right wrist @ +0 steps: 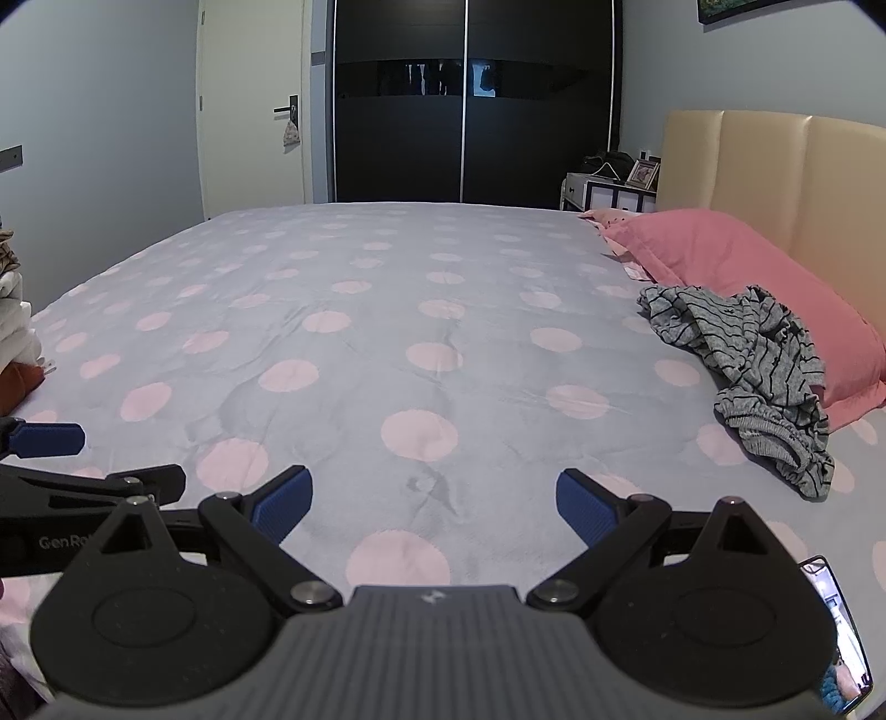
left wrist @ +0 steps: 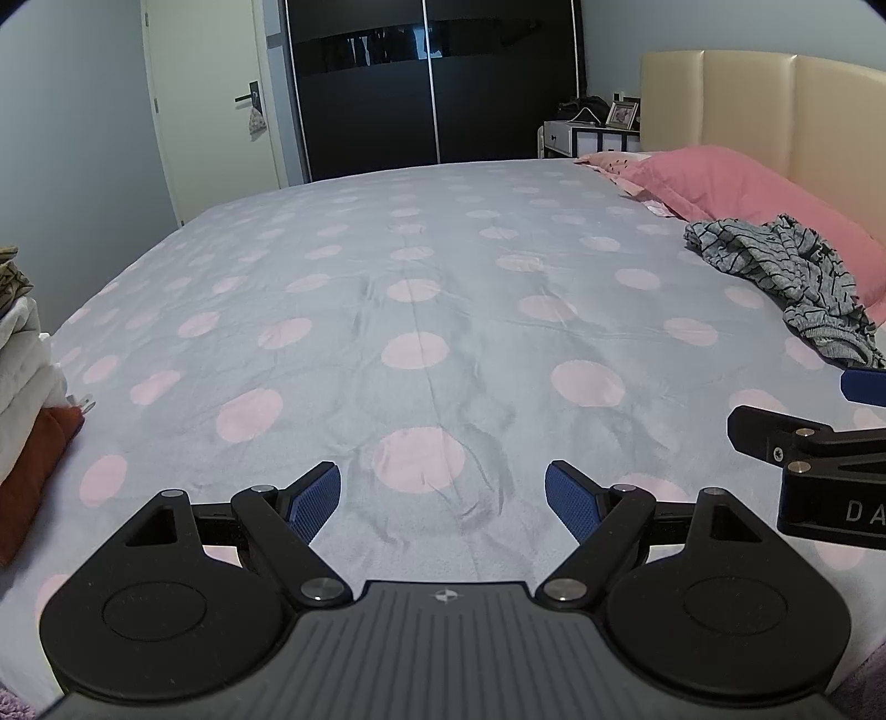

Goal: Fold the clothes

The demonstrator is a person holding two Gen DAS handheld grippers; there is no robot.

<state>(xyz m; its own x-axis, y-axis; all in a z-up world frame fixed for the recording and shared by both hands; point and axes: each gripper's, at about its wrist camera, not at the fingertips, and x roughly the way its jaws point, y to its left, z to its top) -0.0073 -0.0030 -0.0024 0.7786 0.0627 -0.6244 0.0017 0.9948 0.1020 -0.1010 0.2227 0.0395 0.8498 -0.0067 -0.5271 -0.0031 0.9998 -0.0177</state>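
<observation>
Garment pickup pending
Both tongs, left (left wrist: 443, 501) and right (right wrist: 433, 505), gape empty; the limp grey striped garment (right wrist: 742, 360) suits an edge pinch.

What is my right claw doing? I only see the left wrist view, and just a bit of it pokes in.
Observer: The right claw is open and empty, above the bed.
Operator: Is anything next to it?
Observer: Yes. A phone lies at its right side, with the screen lit.
Operator: Is there anything high on the wall?
Observer: The corner of a dark-framed picture shows near the top, above the headboard side.
</observation>
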